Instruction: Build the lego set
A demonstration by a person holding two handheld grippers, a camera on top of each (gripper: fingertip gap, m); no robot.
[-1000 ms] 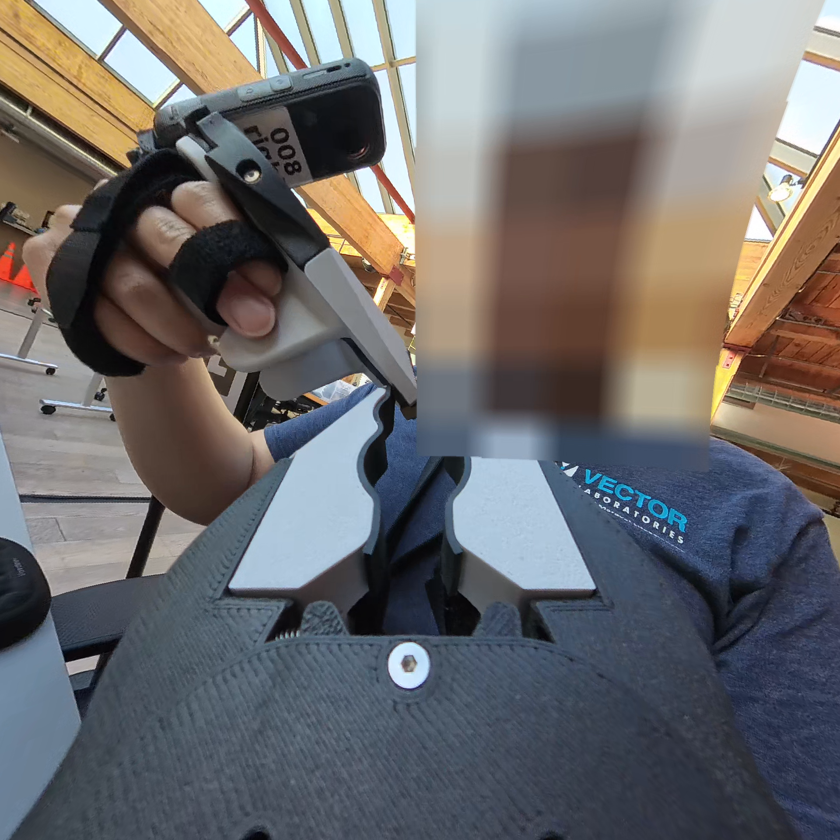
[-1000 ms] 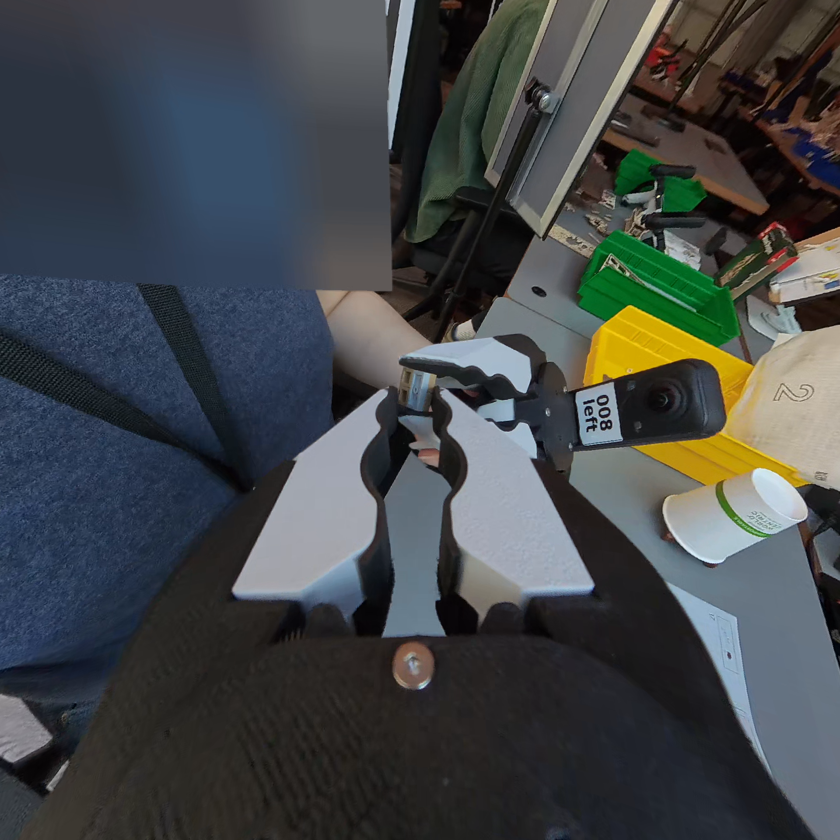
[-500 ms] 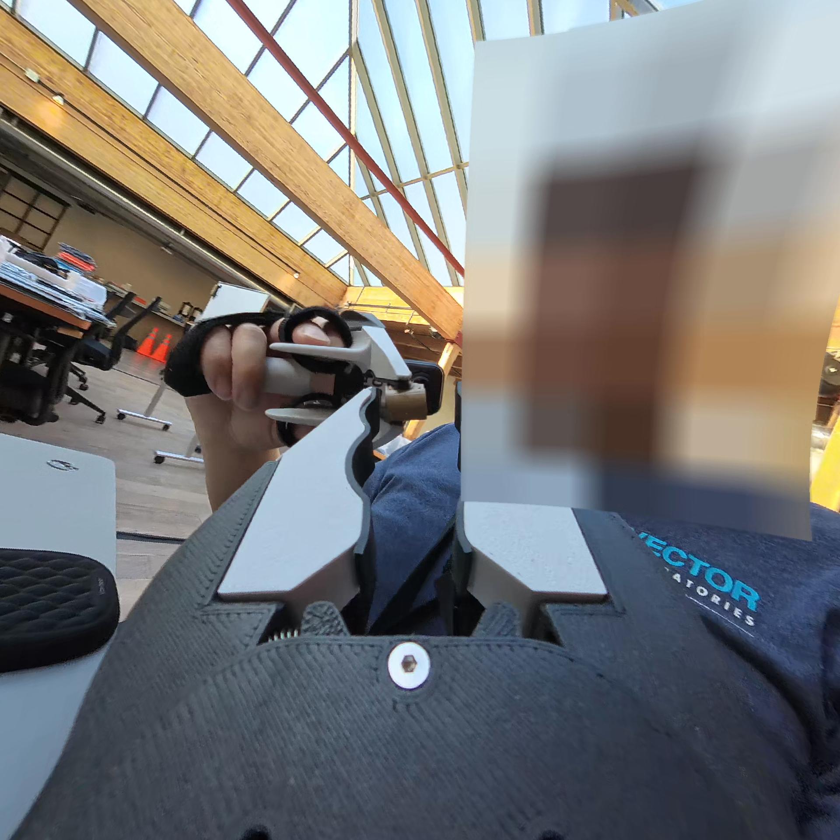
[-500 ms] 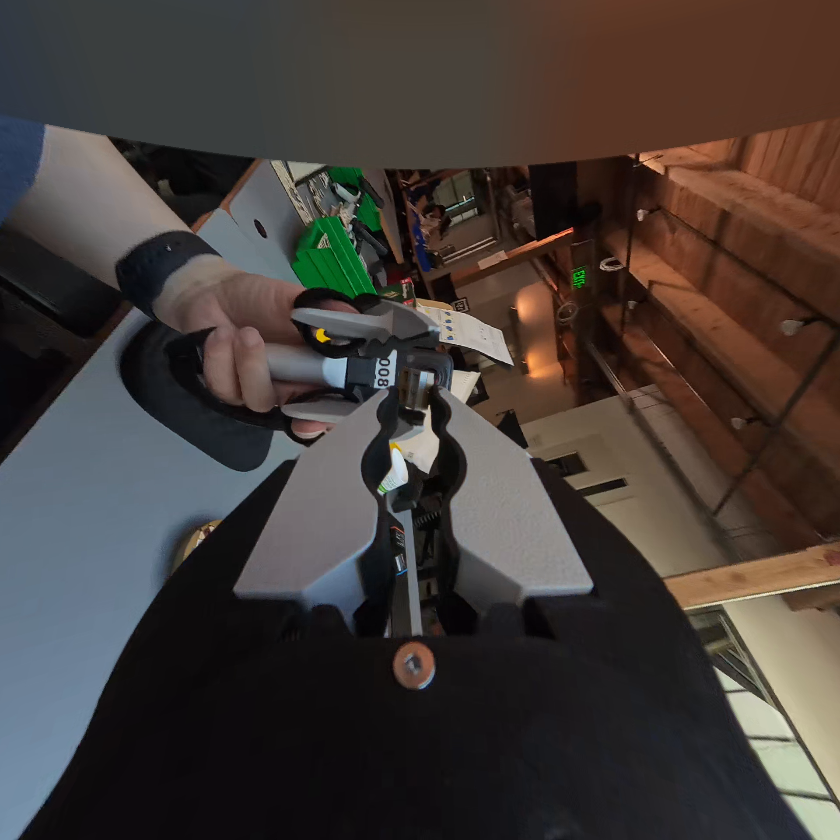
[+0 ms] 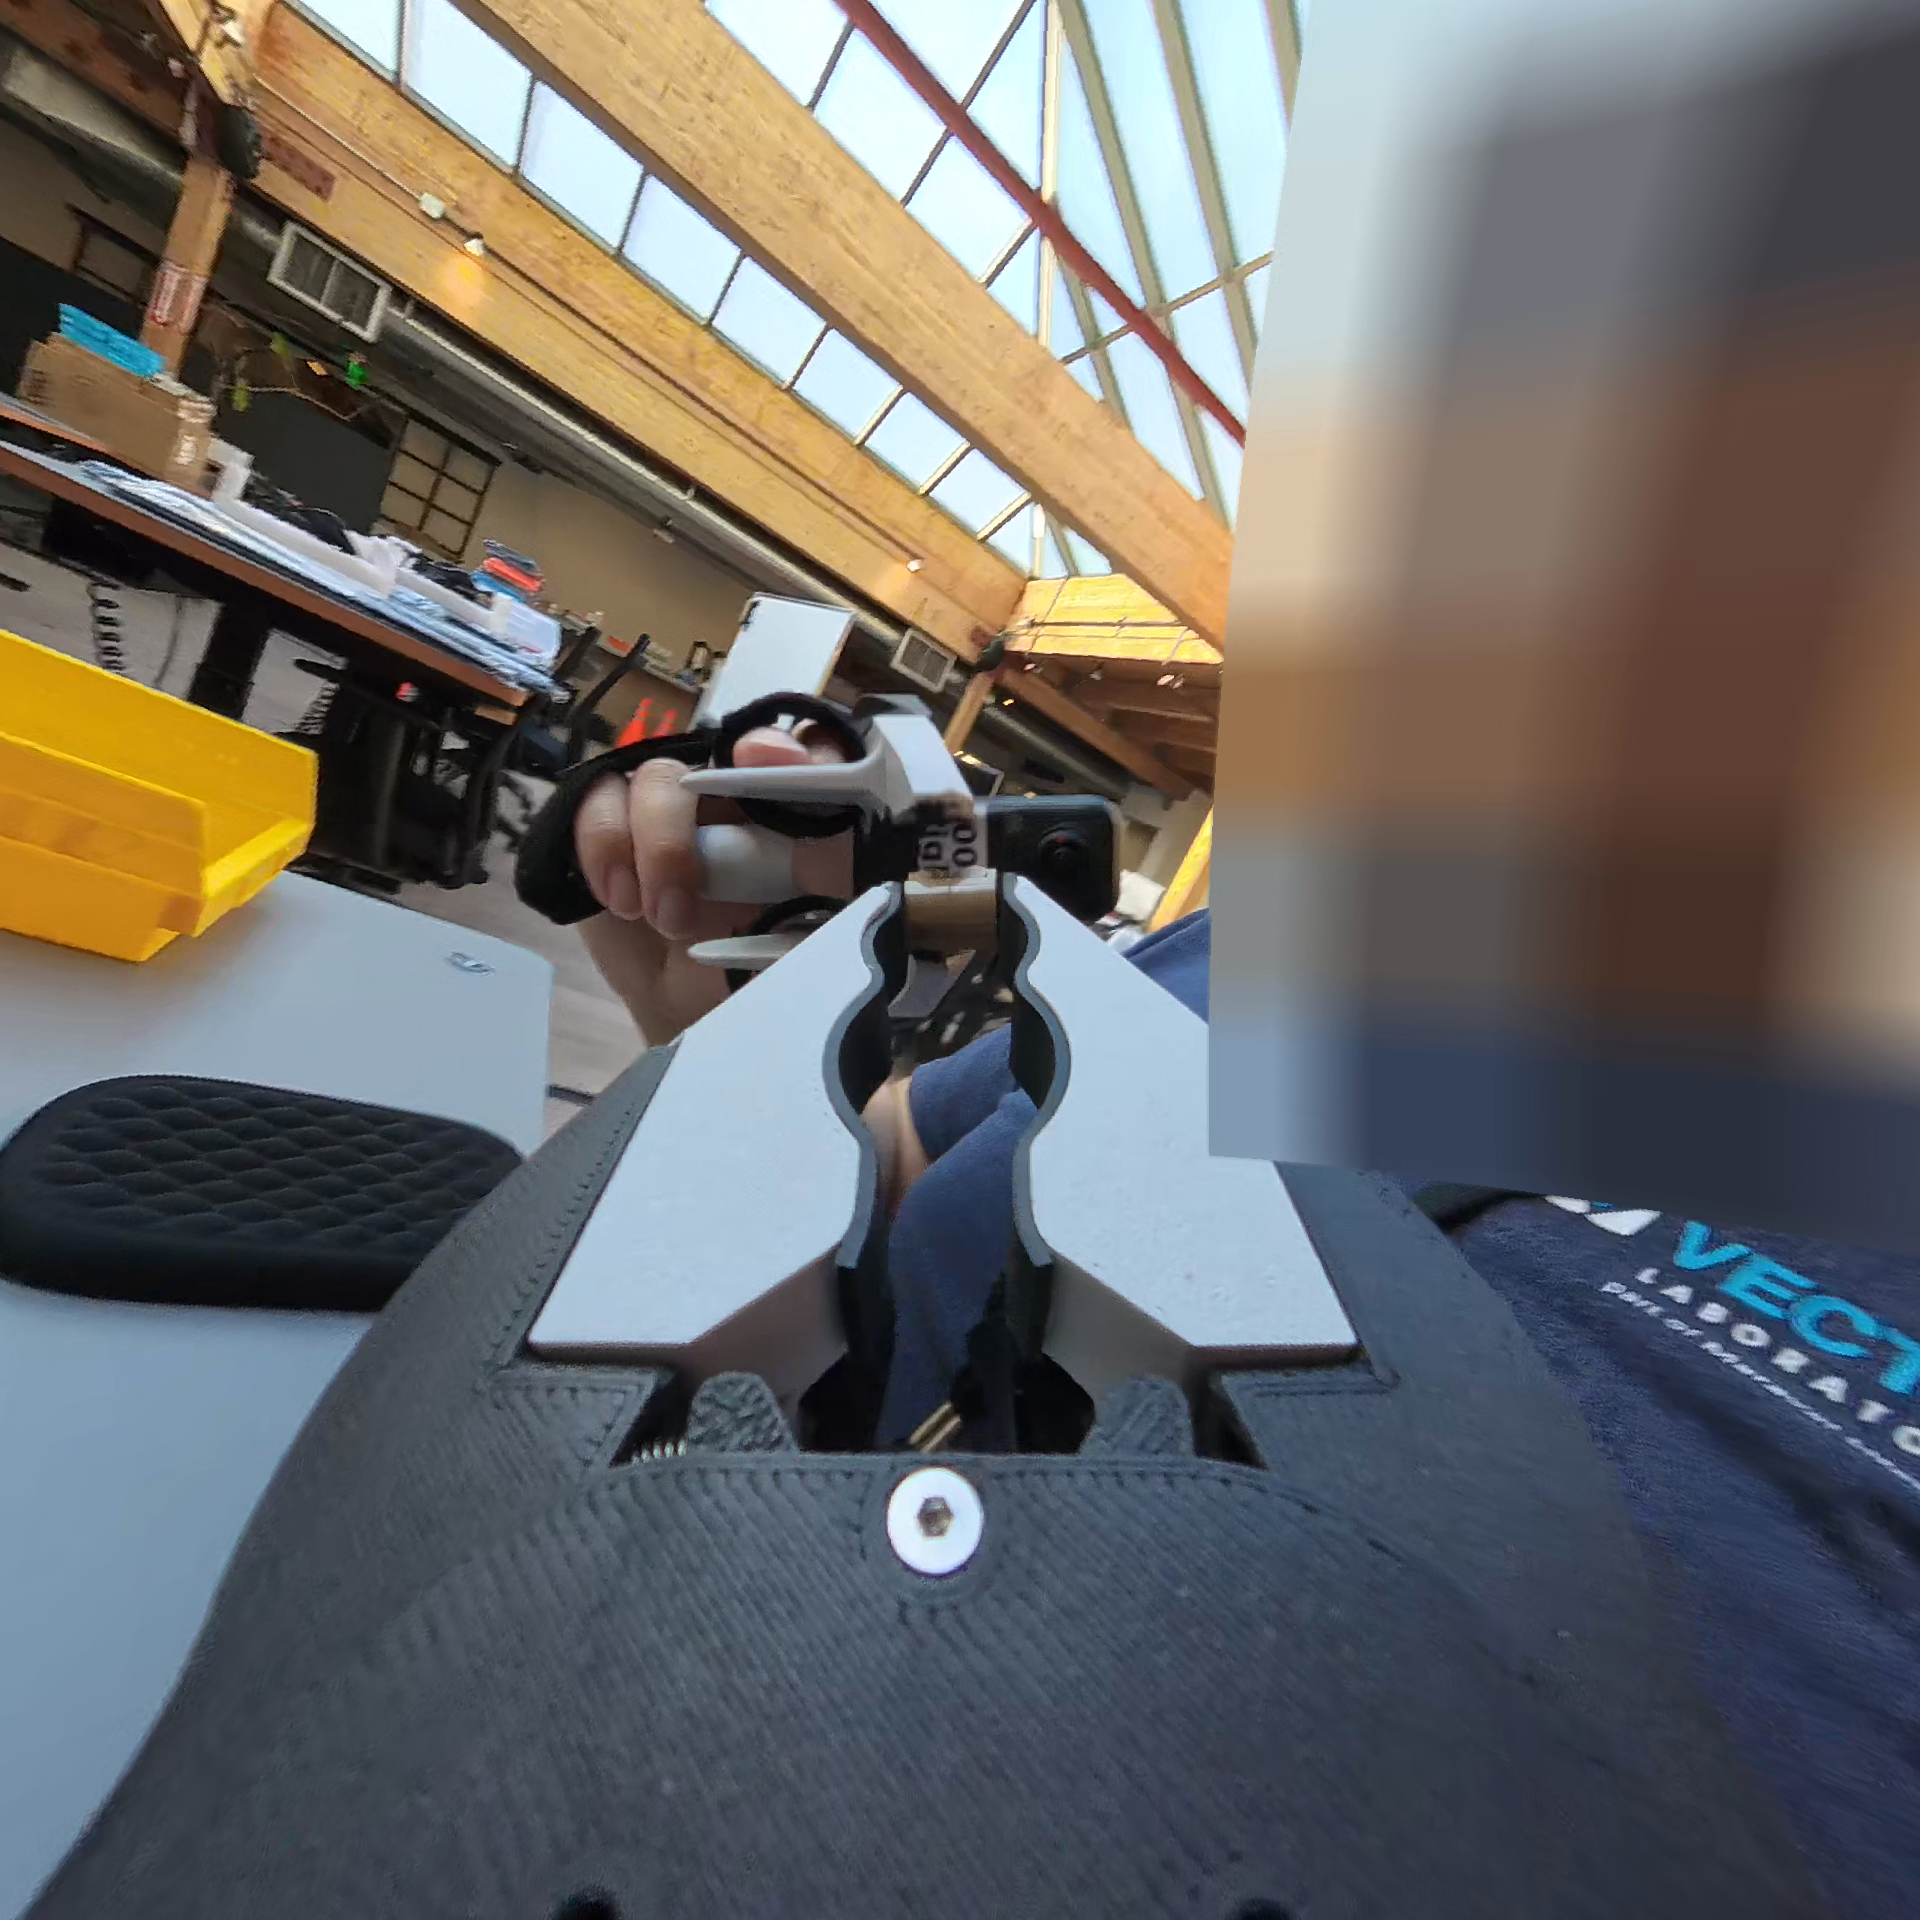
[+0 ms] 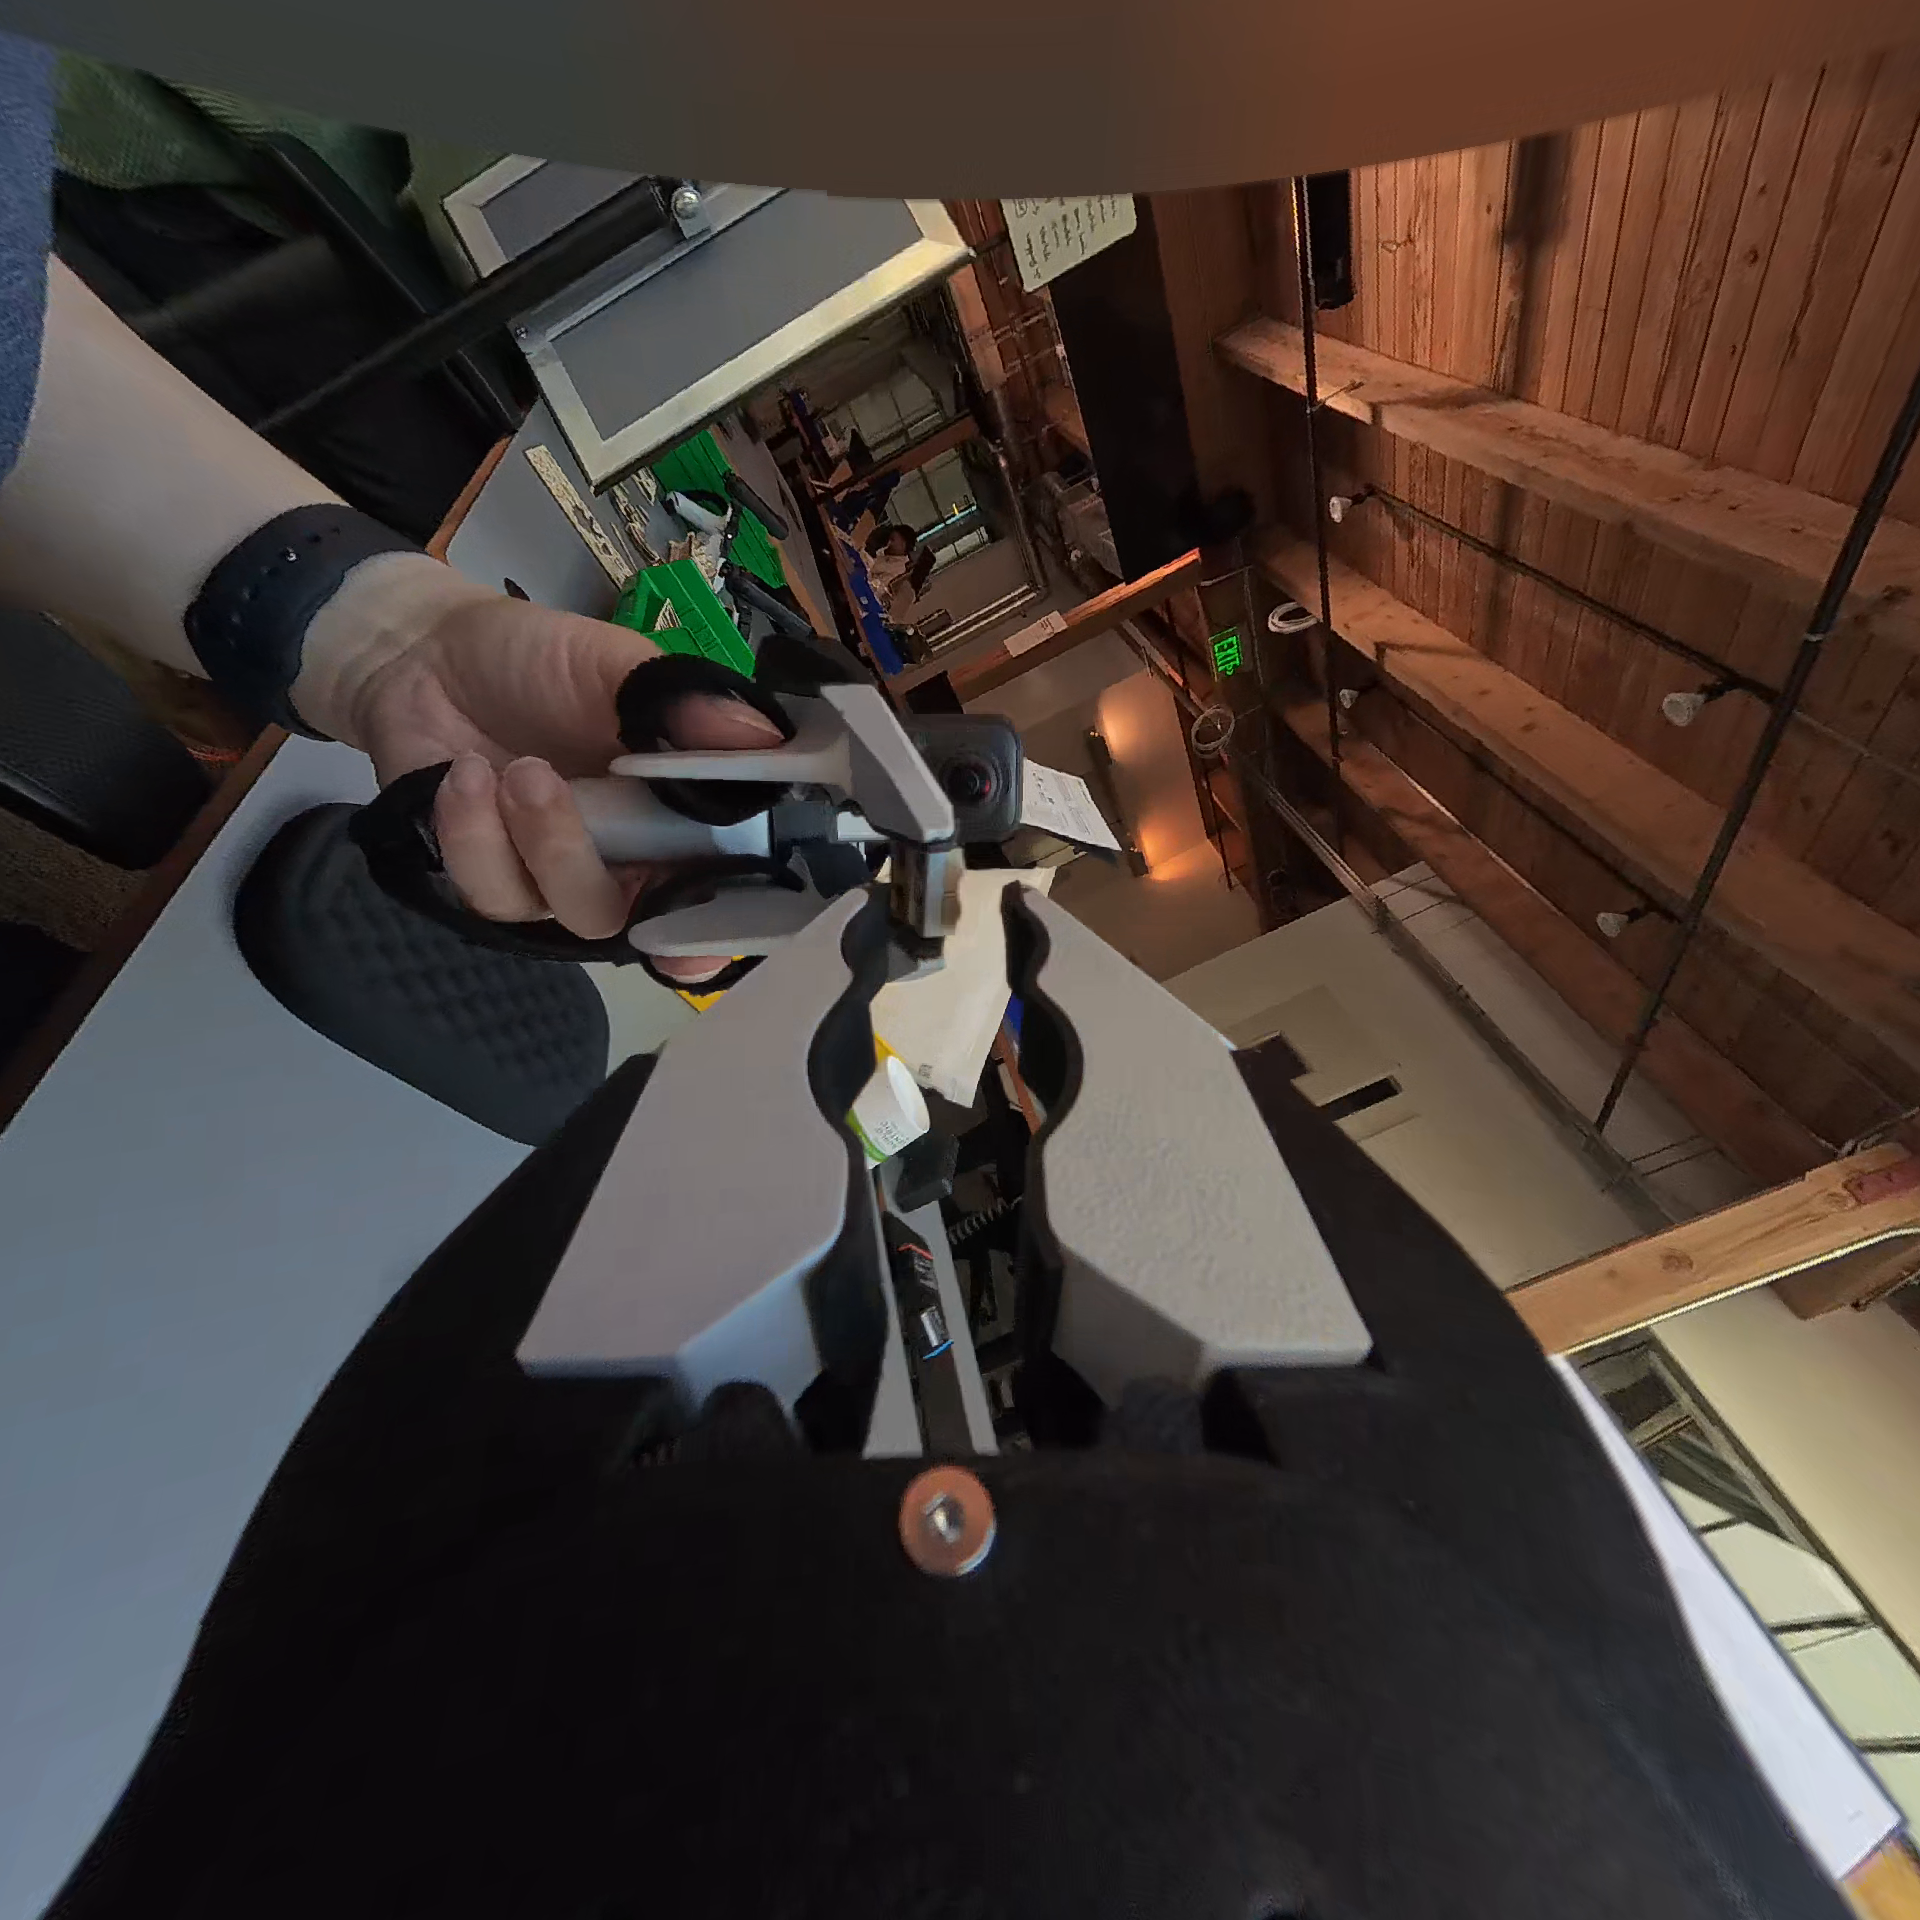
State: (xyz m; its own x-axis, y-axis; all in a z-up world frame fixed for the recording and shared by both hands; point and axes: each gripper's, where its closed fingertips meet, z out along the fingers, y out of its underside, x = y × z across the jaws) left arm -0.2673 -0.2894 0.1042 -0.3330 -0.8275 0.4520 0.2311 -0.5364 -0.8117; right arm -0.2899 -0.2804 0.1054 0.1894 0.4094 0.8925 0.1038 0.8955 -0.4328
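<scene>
Both grippers are held up in the air, facing each other tip to tip. In the left wrist view my left gripper (image 5: 948,906) has its fingertips closed against a small brass-coloured cylinder piece (image 5: 943,914). The right gripper (image 5: 914,790), held in a strapped hand, sits just behind it. In the right wrist view my right gripper (image 6: 937,909) has its jaws apart. The left gripper's tips with the small piece (image 6: 923,896) sit in that gap without filling it. No other Lego parts are in view.
A grey table (image 5: 260,997) carries a black padded wrist rest (image 5: 239,1184) and a yellow bin (image 5: 135,821). The person's blue-shirted torso (image 5: 1662,1455) is close on the right. A paper cup (image 6: 894,1117) and green bins (image 6: 686,613) lie beyond the right gripper.
The right gripper held the small piece and has since widened its jaws. The left gripper was wide open and has closed onto the piece. Both views have swung round.
</scene>
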